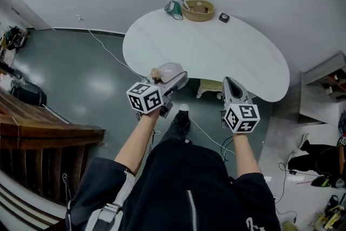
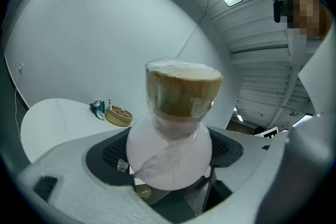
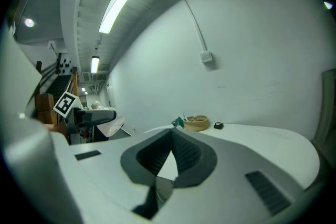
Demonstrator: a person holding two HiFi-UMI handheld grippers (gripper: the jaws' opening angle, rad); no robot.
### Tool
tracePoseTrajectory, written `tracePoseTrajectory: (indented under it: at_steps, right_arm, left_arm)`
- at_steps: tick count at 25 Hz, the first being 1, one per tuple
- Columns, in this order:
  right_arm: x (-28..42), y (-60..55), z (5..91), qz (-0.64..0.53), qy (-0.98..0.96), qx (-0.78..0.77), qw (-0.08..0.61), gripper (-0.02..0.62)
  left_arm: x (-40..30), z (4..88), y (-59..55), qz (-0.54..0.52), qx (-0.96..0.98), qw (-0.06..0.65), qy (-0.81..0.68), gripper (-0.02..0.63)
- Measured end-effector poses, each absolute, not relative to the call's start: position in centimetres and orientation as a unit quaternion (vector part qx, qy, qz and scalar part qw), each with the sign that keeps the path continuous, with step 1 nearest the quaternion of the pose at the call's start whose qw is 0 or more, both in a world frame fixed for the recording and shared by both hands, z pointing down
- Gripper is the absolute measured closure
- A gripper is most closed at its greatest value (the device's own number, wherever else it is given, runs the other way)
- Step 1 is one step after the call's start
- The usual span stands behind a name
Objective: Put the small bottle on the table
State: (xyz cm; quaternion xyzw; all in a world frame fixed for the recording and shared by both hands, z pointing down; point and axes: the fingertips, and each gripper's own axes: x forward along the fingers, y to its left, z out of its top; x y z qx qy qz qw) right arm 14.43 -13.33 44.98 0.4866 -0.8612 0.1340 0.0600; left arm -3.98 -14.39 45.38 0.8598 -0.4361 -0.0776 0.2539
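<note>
A small round bottle [image 2: 169, 157] of pale pink glass with a wrapped cork stopper [image 2: 182, 93] sits between the dark pads [image 2: 107, 155] of my left gripper, which is shut on its body. In the head view the left gripper [image 1: 178, 79] holds the bottle [image 1: 167, 70] just off the near edge of the white oval table [image 1: 227, 57], over the floor. My right gripper [image 1: 230, 84] hovers at the table's near edge, to the right. Its jaws meet at the tips [image 3: 171, 131] with nothing between them.
At the table's far end stand a round woven basket [image 1: 198, 10], a green object [image 1: 174, 8] and a small black item [image 1: 224, 18]. A pale stool [image 1: 208, 87] sits under the table. A cable [image 1: 105, 50] runs across the grey floor. Wooden stairs [image 1: 38, 130] are at left, shelving [image 1: 324, 81] at right.
</note>
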Motion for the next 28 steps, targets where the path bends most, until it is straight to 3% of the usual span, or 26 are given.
tracePoseTrajectory:
  at_steps: [15, 28]
  right_arm:
    - [10.7, -30.9, 44.8, 0.137, -0.853, 0.5, 0.064, 0.592]
    - [10.7, -35.4, 47.1, 0.154, -0.849, 0.497, 0.089, 0.592]
  left_arm:
    - [-5.6, 46.8, -32.3, -0.021, 0.88, 0.24, -0.409, 0.206]
    - [-5.4, 50.4, -36.8, 0.004, 0.874, 0.266, -0.407, 0.205]
